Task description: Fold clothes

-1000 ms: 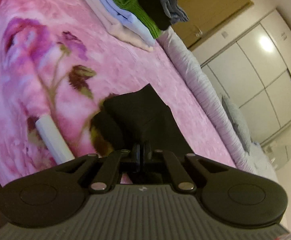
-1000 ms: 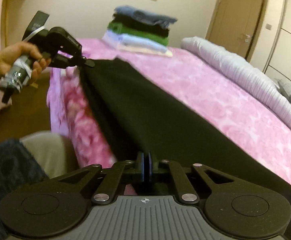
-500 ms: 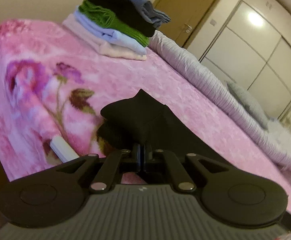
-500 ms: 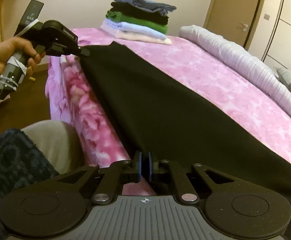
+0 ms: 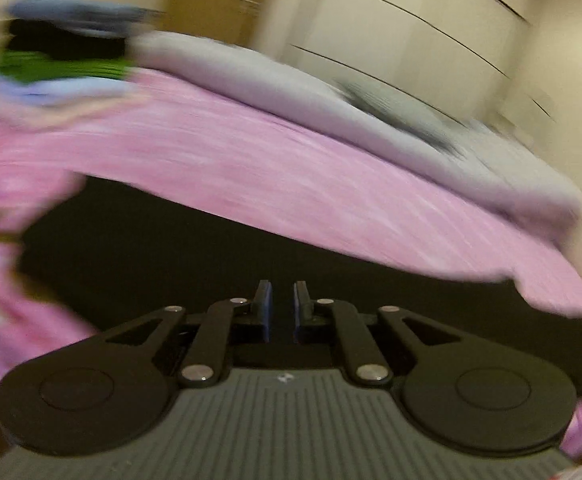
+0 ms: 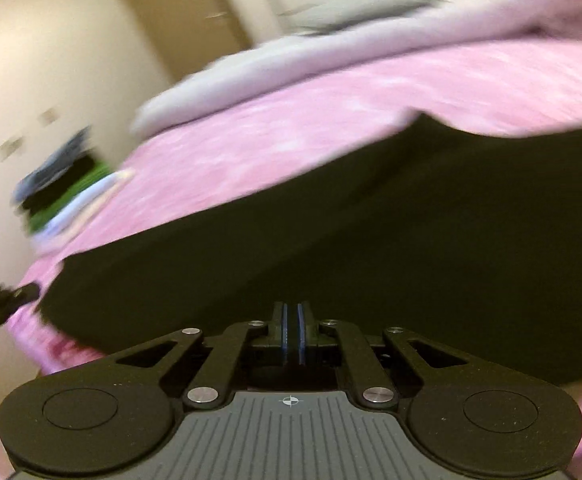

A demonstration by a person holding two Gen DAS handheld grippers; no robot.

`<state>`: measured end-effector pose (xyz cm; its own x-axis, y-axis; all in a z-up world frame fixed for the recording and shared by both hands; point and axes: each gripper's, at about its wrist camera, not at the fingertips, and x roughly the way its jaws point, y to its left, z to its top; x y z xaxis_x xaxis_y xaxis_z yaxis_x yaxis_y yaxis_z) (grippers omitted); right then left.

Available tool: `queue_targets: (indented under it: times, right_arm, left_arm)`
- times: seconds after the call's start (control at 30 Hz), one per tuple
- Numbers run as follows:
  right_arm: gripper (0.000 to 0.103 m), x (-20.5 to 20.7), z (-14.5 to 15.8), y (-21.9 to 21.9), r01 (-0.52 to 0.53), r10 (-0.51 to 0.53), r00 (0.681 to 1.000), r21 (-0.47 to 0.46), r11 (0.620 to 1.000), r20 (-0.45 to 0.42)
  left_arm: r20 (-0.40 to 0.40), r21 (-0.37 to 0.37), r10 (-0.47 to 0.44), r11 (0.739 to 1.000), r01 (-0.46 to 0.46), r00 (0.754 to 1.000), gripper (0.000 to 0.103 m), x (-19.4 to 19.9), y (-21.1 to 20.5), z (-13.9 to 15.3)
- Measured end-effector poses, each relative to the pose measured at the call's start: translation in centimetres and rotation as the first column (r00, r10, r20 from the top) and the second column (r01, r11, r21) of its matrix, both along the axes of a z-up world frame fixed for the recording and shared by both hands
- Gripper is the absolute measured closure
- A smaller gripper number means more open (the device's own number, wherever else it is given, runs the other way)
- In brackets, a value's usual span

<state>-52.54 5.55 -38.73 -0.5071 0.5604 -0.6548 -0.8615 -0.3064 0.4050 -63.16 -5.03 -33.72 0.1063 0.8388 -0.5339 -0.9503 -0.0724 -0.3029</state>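
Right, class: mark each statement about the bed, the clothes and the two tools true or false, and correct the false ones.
1. The black garment lies on a pink blanket. True.
2. The left gripper has its jaws apart. True.
3. The pile of folded clothes sits on the floor. False: it is on the bed.
4. The top item of the pile is green. False: blue-grey is on top; green is lower.
5. The right gripper is wide open. False: its jaws are nearly together.
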Motion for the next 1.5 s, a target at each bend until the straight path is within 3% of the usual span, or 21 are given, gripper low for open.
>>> queue_targets:
  times: [0.03,0.13,0.27,0.33,0.37,0.43,0.57,0.63,0.67,0.73,0.77,0.83,0.93,1.03,1.1,1.17,1.23,1.3,1.4,1.47,1.5]
  right_arm:
    - [0.098,1.0,-0.5,0.3,0.039,-0.038,0.999,-0.035,0.999,0.026]
    - [0.098,5.4,-0.5,-0.3,0.115,-0.121,0.990,-0.087,0.990,-0.071]
    - [0.098,12.4,0.8,-1.8,0.283,-0.293,0.947,-0.092,0.955,-0.135]
    - [0.092,16.6,1.0,-2.6,0.390,-0.404,0.888,-0.106,0.915,-0.218]
    - [0.070,18.8,0.9,-3.0,0.447,-0.464,0.847,-0.123,0.886,-0.261]
    - [0.038,22.3,0.7,-3.6,0.539,-0.555,0.768,-0.145,0.830,-0.321]
    - [0.038,27.1,0.4,-4.1,0.632,-0.630,0.638,-0.167,0.757,-0.443]
    - [0.039,28.6,0.0,-3.6,0.637,-0.636,0.603,-0.190,0.747,-0.482]
    - [0.046,28.9,-0.1,-3.2,0.645,-0.644,0.597,-0.192,0.740,-0.478]
    - [0.056,29.1,-0.1,-2.4,0.644,-0.641,0.617,-0.175,0.745,-0.457]
    - [0.074,28.7,-0.3,-1.8,0.639,-0.639,0.631,-0.171,0.750,-0.440]
    - [0.100,27.8,-0.8,-0.9,0.638,-0.644,0.657,-0.165,0.752,-0.391]
    - [0.102,27.2,-0.3,-2.5,0.690,-0.672,0.689,-0.037,0.723,-0.273]
    - [0.101,26.4,-0.5,-3.4,0.693,-0.682,0.703,-0.023,0.721,-0.202]
    - [0.100,25.4,0.6,-4.0,0.701,-0.692,0.706,0.008,0.713,-0.148]
    - [0.100,23.2,2.4,-4.4,0.693,-0.689,0.721,0.106,0.713,-0.076]
    - [0.100,20.1,3.4,-4.4,0.634,-0.644,0.765,0.194,0.748,-0.014]
    - [0.100,17.3,3.5,-4.3,0.534,-0.550,0.835,0.234,0.813,0.006]
    - [0.100,15.0,1.8,-3.5,0.437,-0.457,0.887,0.192,0.879,0.071]
    - [0.100,15.6,-0.2,-3.1,0.466,-0.475,0.873,0.100,0.879,0.106]
    - [0.101,16.5,-0.6,-3.5,0.501,-0.506,0.860,0.075,0.862,0.072]
  left_arm:
    - [-0.007,-0.019,-0.044,0.999,0.044,0.999,0.095,1.7,0.7,-0.6]
    - [0.011,-0.087,-0.127,0.988,0.128,0.992,0.096,5.5,2.2,-2.3]
    - [-0.016,-0.058,-0.219,0.974,0.218,0.976,0.096,9.0,2.1,-2.0]
    - [-0.029,-0.046,-0.250,0.967,0.249,0.968,0.096,10.4,2.3,-1.4]
    - [-0.023,-0.048,-0.257,0.966,0.255,0.966,0.096,10.9,2.4,-1.4]
    - [-0.003,-0.057,-0.260,0.964,0.260,0.966,0.096,11.6,2.9,-1.4]
    - [-0.001,-0.063,-0.274,0.960,0.273,0.962,0.096,12.5,3.5,-1.6]
    - [-0.005,-0.064,-0.281,0.958,0.280,0.960,0.096,12.9,3.7,-1.8]
    - [-0.007,-0.065,-0.285,0.957,0.284,0.958,0.096,13.1,3.8,-1.8]
    - [-0.011,-0.067,-0.293,0.954,0.291,0.956,0.096,13.6,4.0,-2.0]
    - [-0.013,-0.068,-0.296,0.953,0.295,0.955,0.096,13.8,4.1,-2.1]
    - [-0.018,-0.071,-0.303,0.951,0.301,0.953,0.096,14.2,4.3,-2.3]
    - [-0.066,-0.097,-0.271,0.960,0.264,0.960,0.096,13.8,4.0,-3.4]
    - [-0.064,-0.119,-0.253,0.962,0.244,0.965,0.096,13.0,3.5,-4.0]
    - [-0.066,-0.101,-0.255,0.964,0.248,0.965,0.096,12.8,3.1,-3.8]
    - [-0.067,-0.071,-0.264,0.963,0.259,0.962,0.096,12.9,2.6,-3.3]
    - [-0.049,-0.064,-0.281,0.958,0.278,0.958,0.096,13.2,2.5,-3.3]
    - [-0.050,-0.084,-0.287,0.956,0.282,0.957,0.096,13.6,2.7,-3.7]
    - [-0.043,-0.111,-0.267,0.959,0.261,0.963,0.095,12.8,2.6,-4.5]
    - [-0.024,-0.121,-0.236,0.965,0.231,0.971,0.097,11.5,2.4,-4.9]
    - [-0.014,-0.124,-0.209,0.971,0.206,0.978,0.097,10.5,2.2,-4.7]
